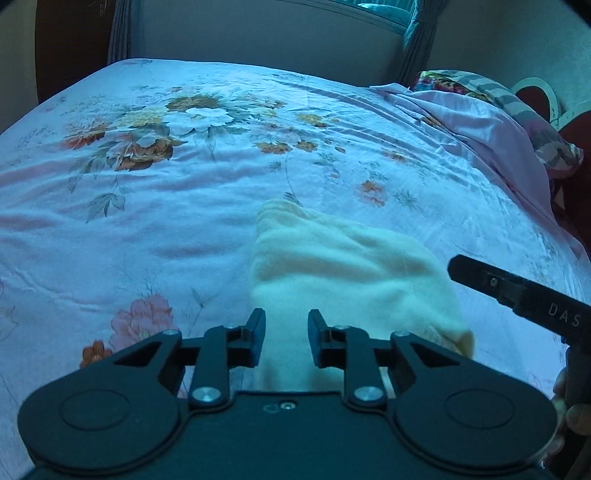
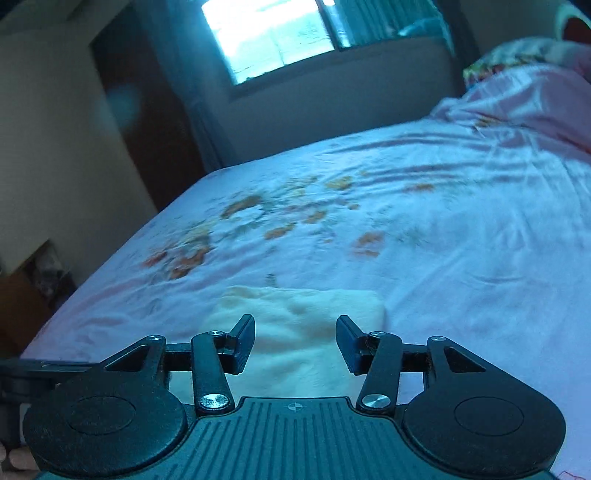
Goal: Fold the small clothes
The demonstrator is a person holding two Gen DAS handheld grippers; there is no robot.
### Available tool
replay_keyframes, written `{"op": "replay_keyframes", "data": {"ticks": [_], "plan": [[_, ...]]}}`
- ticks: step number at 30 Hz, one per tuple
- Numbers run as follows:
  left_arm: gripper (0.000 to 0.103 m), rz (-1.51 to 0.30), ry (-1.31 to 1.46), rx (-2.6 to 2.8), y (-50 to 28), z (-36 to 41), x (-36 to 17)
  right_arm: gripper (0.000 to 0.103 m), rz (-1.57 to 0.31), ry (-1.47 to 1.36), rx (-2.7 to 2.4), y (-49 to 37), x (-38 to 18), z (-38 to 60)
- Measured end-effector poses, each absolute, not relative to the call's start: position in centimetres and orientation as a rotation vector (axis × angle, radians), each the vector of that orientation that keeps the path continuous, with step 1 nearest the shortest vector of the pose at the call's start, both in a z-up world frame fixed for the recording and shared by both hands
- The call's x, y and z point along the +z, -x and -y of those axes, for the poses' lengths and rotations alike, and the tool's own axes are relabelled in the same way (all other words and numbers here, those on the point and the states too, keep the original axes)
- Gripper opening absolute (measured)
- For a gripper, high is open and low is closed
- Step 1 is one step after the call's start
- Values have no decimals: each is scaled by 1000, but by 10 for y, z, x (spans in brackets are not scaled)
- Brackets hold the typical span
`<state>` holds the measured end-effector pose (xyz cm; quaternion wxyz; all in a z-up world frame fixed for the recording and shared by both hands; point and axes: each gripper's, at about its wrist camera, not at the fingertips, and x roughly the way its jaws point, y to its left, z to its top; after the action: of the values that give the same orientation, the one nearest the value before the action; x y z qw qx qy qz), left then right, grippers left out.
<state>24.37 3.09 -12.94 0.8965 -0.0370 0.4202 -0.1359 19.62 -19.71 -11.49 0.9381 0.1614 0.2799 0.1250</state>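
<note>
A small cream-yellow cloth (image 1: 343, 266) lies folded and a little rumpled on the floral bed sheet (image 1: 184, 206). In the left wrist view my left gripper (image 1: 286, 338) hovers over the cloth's near end. Its jaws stand a little apart, the cloth shows in the gap, and the pads do not press on it. My right gripper's finger (image 1: 517, 291) reaches in from the right, beside the cloth's right edge. In the right wrist view the right gripper (image 2: 295, 343) is open above the same cloth (image 2: 303, 314), with nothing between its fingers.
The bed sheet (image 2: 443, 240) spreads wide to the far side. A bunched pink quilt and patterned pillows (image 1: 498, 122) lie at the right. A wall, a window (image 2: 273, 33) and curtains stand beyond the bed. A hand (image 1: 576, 417) holds the right gripper's handle.
</note>
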Motion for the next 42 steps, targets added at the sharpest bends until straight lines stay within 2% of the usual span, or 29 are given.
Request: {"op": "replay_keyframes", "data": {"ticks": [4, 7, 10, 12, 15, 17, 21, 22, 23, 24, 25, 30, 34, 36, 38, 42], "plan": [[22, -881, 7, -281, -209, -16, -140, 38, -670, -207, 262, -189, -142, 164], [26, -881, -43, -287, -197, -4, -148, 10, -767, -259, 155, -199, -183, 183], [25, -892, -92, -273, -191, 5, -141, 10, -772, -353, 134, -193, -169, 196], [27, -898, -68, -290, -185, 4, -133, 10, -705, -337, 144, -176, -148, 193], [45, -910, -64, -250, -179, 5, -138, 12, -709, -229, 152, -154, -145, 175], [45, -937, -85, -238, -176, 8, -147, 13, -858, -165, 146, -155, -169, 165], [46, -926, -120, -248, -157, 9, -135, 15, -815, -242, 133, -127, -160, 174], [52, -923, -108, -244, -151, 7, -129, 19, -790, -238, 140, -118, -153, 175], [55, -913, -103, -241, -145, 5, -123, 33, -760, -224, 143, -107, -145, 175], [65, -894, -100, -240, -139, 3, -117, 43, -734, -210, 142, -97, -137, 175], [73, -871, -99, -236, -131, 2, -109, 58, -708, -204, 142, -85, -130, 175], [88, -810, -105, -234, -92, -1, -79, 59, -629, -229, 158, -32, -107, 173], [98, -766, -117, -221, -59, 1, -61, 80, -590, -290, 176, 4, -92, 175], [100, -746, -118, -211, -45, 2, -53, 85, -555, -297, 186, 24, -80, 176], [101, -734, -111, -199, -31, 1, -47, 96, -546, -305, 204, 38, -71, 177], [101, -730, -71, -177, -9, -4, -40, 101, -509, -311, 199, 68, -54, 182]]}}
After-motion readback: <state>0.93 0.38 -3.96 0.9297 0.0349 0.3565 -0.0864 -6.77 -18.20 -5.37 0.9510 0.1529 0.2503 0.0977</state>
